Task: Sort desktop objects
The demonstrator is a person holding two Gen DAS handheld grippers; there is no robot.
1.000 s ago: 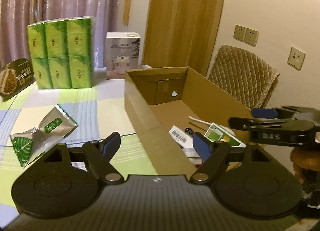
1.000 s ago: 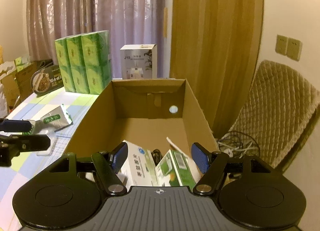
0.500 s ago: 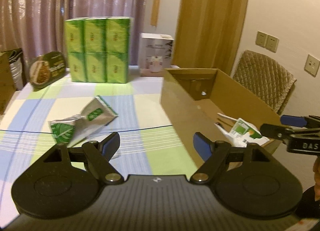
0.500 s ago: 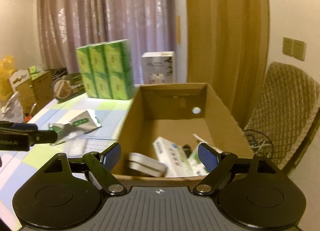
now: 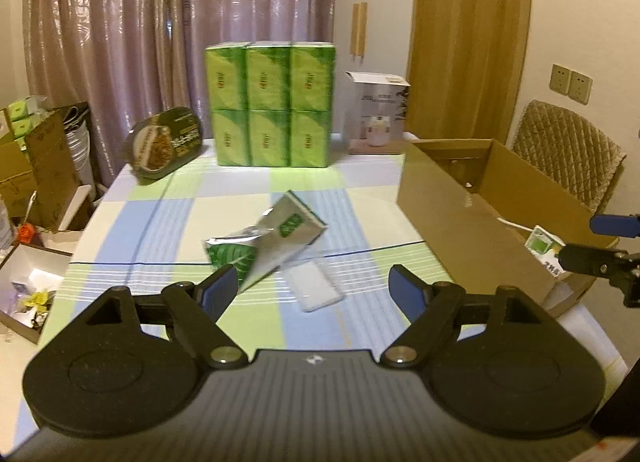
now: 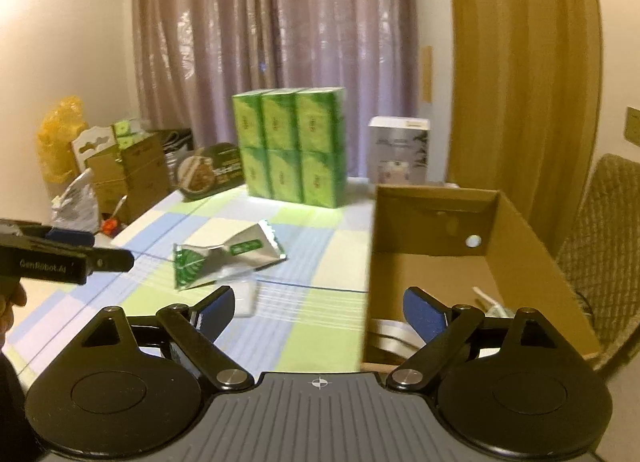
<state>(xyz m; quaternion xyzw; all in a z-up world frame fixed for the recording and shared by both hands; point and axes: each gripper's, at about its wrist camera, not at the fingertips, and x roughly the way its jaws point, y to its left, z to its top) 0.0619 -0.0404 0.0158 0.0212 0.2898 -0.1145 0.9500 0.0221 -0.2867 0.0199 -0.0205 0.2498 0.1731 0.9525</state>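
A crumpled silver and green foil packet [image 5: 266, 240] [image 6: 224, 258] lies mid-table on the checked cloth. A flat white pack [image 5: 316, 290] [image 6: 244, 298] rests just in front of it. The open cardboard box [image 5: 472, 218] [image 6: 520, 250] stands at the table's right edge with a green and white carton [image 5: 546, 248] and other items inside. My left gripper [image 5: 312, 288] hovers short of the packet, jaws opening, nothing between them. My right gripper [image 6: 318, 308] straddles the box's near left corner, jaws opening and empty.
A stack of green tissue packs [image 5: 270, 102], a round food tray [image 5: 166, 144] and a white product box [image 5: 376, 118] line the far edge. Cartons and clutter [image 5: 32, 182] crowd the floor to the left. A quilted chair [image 5: 568, 150] stands behind the box.
Both grippers drew back from the box and swung left toward the table's middle. The foil packet and white pack now sit ahead of the left gripper. Both jaws have widened.
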